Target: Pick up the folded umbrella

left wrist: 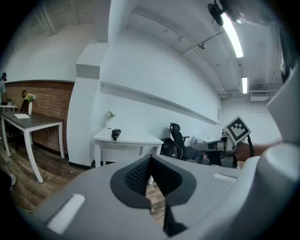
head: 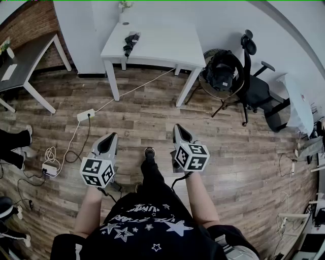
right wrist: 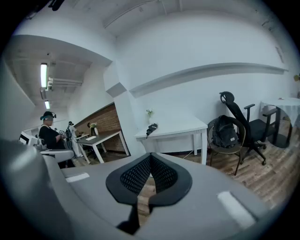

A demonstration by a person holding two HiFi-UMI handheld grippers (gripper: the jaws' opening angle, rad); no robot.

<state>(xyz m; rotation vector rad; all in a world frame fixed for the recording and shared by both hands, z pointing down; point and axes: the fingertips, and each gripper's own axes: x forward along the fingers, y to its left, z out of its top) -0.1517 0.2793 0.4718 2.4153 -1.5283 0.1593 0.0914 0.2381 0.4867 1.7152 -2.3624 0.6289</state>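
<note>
The left tongs are pressed together with nothing between the pads; the left gripper view shows the two ribbed pads meeting along one line. The right tongs are likewise pressed together and empty. In the head view both sit in the lower middle of the frame, side by side over the wooden floor and well apart from each other, with their tips directed toward the top of the frame. The folded umbrella is black and lies flat on the white desk at the upper middle of the frame, near the desk's left end and well apart from both tongs. A small vase stands at the far edge of the same desk, just beyond the umbrella, and contains a thin sprig of flowers. To the right of the desk, a round chair holds a black backpack, which fills its seat. A black office chair stands just beside it, farther right. A dark desk occupies the upper left of the frame against a brick wall. A white power strip lies on the floor at the left centre, with cables running from it.
</note>
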